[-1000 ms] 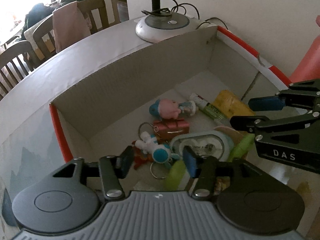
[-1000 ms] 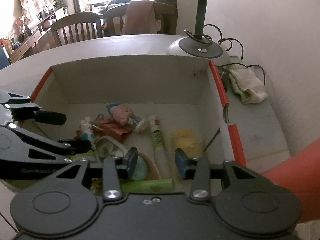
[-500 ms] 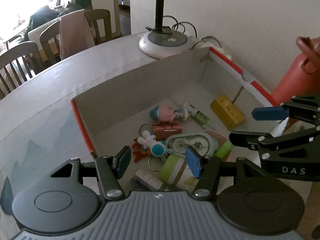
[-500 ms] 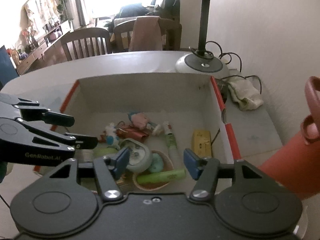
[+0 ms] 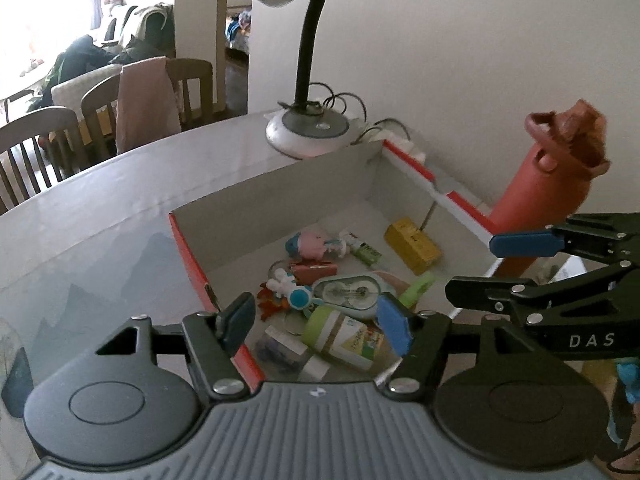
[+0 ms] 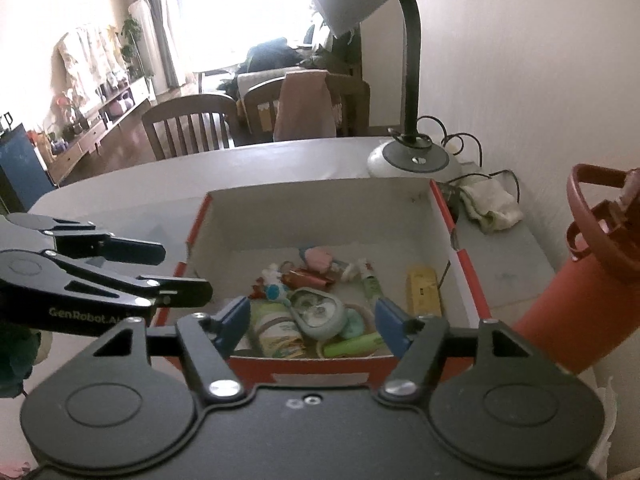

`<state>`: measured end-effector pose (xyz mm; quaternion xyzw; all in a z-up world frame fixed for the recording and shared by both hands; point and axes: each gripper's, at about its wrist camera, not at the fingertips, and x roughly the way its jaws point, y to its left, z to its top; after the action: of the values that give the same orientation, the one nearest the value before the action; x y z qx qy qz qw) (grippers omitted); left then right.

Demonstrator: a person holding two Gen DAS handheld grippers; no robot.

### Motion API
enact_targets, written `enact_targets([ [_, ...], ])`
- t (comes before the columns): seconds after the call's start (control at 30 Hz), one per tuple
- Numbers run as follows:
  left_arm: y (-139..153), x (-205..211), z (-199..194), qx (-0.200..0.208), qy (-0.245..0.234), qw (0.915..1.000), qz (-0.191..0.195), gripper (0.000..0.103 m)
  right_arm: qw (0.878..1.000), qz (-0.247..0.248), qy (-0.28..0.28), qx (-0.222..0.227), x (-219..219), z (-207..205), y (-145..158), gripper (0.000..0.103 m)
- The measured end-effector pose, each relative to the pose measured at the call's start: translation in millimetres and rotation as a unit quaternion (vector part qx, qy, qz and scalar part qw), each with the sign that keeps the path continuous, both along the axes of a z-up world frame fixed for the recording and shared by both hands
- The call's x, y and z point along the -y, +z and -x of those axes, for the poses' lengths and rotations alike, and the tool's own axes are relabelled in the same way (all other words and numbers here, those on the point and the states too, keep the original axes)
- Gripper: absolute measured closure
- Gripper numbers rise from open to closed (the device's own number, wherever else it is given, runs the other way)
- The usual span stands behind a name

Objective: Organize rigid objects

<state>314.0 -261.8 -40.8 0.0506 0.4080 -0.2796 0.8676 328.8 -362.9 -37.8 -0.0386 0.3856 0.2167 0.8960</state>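
Observation:
A grey cardboard box with red rims (image 5: 191,261) (image 6: 461,264) stands on the table and holds several small items. Among them are a pink figure (image 5: 312,242) (image 6: 319,258), a yellow block (image 5: 413,245) (image 6: 423,289), a teal oval case (image 5: 348,291) (image 6: 317,313), a green-lidded jar (image 5: 344,336) (image 6: 276,330) and a green marker (image 6: 352,345). My left gripper (image 5: 316,322) hovers above the box's near left corner, its jaws opening with nothing between them. My right gripper (image 6: 312,326) hangs over the near wall, jaws likewise opening and holding nothing.
A tall red bottle (image 5: 536,192) (image 6: 580,300) stands right of the box. A desk lamp's base (image 5: 308,132) (image 6: 416,160) with cables sits behind it, beside a crumpled cloth (image 6: 488,204). Wooden chairs (image 6: 188,124) line the table's far edge.
Both grippers have risen and drawn back from inside the box, and their jaws have widened. The whole box, the lamp and the red bottle have come into view.

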Motion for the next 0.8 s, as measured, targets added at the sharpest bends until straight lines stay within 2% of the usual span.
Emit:
enact_targets([
  [0.27,9,-21,20,0.002,-0.004,0.9996,0.026,0.035,1.000,-0.023,-0.003,0.020,-6,30,13,0.022],
  [0.33,10,-27,25,0.004,-0.003,0.9995,0.031,0.020,0.999,-0.028,-0.004,0.031,-8,41,17,0.015],
  [0.57,17,-45,36,0.011,0.004,0.9990,0.044,0.020,0.997,-0.051,-0.010,0.061,-12,62,24,0.003],
  [0.67,19,-52,40,0.014,0.007,0.9990,0.042,0.020,0.996,-0.059,-0.013,0.071,-13,68,25,0.001],
  [0.8,18,-58,44,0.014,0.009,0.9990,0.041,0.012,0.994,-0.071,-0.021,0.082,-15,76,27,0.001],
])
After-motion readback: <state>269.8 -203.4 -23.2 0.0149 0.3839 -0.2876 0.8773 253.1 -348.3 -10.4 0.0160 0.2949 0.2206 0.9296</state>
